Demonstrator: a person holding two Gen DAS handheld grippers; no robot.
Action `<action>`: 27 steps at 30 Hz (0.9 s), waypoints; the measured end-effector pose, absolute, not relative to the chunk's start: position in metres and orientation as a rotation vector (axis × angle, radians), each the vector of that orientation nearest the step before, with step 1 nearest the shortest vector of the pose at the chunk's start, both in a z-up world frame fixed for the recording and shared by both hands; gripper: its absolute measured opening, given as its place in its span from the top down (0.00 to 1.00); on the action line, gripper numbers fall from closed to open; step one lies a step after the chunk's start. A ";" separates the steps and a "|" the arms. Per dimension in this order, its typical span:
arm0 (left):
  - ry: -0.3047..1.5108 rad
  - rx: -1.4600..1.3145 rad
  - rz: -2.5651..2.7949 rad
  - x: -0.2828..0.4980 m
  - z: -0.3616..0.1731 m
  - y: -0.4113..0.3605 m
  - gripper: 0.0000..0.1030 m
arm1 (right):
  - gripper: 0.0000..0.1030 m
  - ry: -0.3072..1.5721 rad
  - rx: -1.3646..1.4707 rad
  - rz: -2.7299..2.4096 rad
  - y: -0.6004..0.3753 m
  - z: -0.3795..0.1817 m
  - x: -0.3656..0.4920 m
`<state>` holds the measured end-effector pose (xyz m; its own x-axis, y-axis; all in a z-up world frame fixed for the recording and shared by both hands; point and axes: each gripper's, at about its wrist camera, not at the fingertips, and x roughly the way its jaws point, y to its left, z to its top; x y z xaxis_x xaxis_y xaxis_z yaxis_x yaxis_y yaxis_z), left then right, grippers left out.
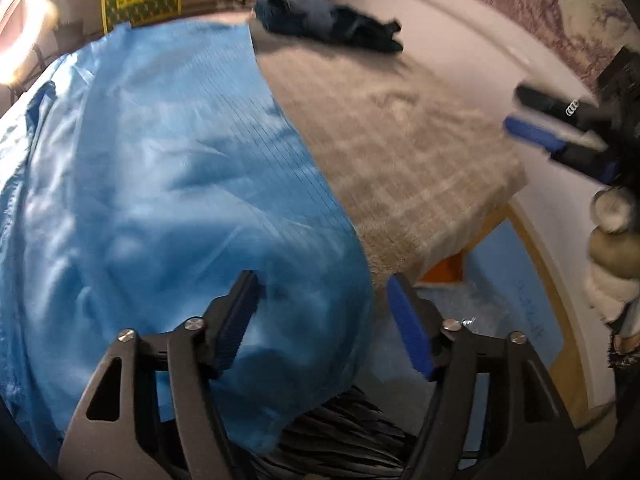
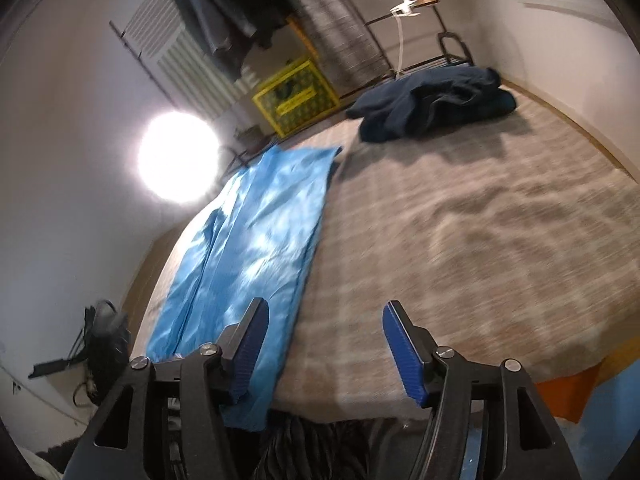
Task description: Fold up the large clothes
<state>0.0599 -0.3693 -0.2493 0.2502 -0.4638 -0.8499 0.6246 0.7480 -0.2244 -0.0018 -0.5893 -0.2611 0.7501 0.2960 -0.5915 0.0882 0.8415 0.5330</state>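
Note:
A large light-blue garment point(image 1: 160, 184) lies spread on the grey bed point(image 1: 400, 152), its near end hanging over the bed's front edge. My left gripper point(image 1: 320, 300) is open and empty just above that near end. The other gripper point(image 1: 520, 110) shows at the right of the left wrist view, held above the bed's right corner. In the right wrist view the blue garment point(image 2: 248, 232) lies folded lengthwise along the bed's left side. My right gripper point(image 2: 324, 332) is open and empty over the bed point(image 2: 460, 220), beside the garment's right edge.
A dark navy garment point(image 2: 432, 108) lies bunched at the bed's far end; it also shows in the left wrist view point(image 1: 328, 24). A bright lamp point(image 2: 178, 158) stands left of the bed. A yellow crate point(image 2: 296, 98) sits beyond it. A black bag point(image 2: 104, 344) lies on the floor at left.

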 end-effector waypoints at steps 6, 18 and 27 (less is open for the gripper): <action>1.102 0.234 -0.666 0.072 -0.269 -0.383 0.32 | 0.38 0.715 0.580 0.136 -0.611 -0.257 0.023; 1.151 -0.199 -0.722 0.111 -0.265 -0.312 0.93 | 0.38 0.759 0.654 0.250 -0.601 -0.286 0.148; 1.120 -0.304 -0.772 0.104 -0.243 -0.301 0.94 | 0.38 0.816 0.722 0.246 -0.585 -0.324 0.253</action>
